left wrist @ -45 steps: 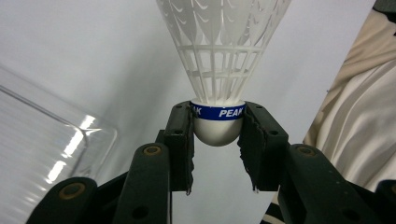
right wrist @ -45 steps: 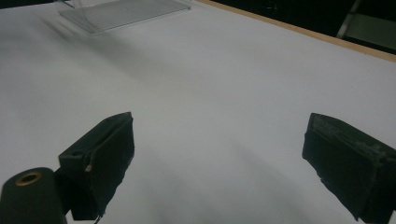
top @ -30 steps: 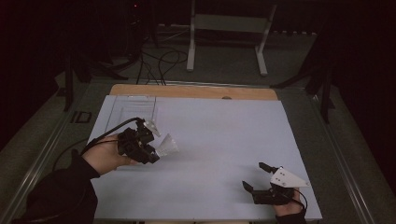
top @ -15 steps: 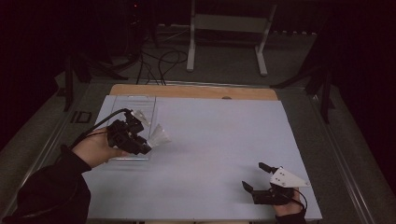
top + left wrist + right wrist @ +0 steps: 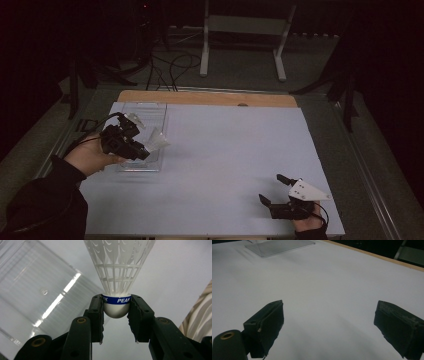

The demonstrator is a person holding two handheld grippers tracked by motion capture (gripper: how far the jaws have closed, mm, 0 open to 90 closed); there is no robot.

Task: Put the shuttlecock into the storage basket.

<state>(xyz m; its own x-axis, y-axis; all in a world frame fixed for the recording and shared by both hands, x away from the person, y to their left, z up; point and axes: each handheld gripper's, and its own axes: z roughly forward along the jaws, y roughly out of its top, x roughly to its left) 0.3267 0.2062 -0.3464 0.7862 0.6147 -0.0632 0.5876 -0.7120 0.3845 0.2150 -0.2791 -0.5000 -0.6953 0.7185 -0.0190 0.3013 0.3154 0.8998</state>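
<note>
Gripping a shuttlecock (image 5: 117,277) by its cork above the clear tray (image 5: 156,111), the left tongs (image 5: 150,150) seemingly must lower and release it there; right tongs (image 5: 274,189) rest open on the surface (image 5: 225,150).

We are holding the left gripper (image 5: 131,143) at the left middle of the high view, forearm entering from the lower left corner, jaws clamping a held item (image 5: 117,305). We are resting the right gripper (image 5: 280,195) at the lower right, jaws standing wide apart with nothing between them.
</note>
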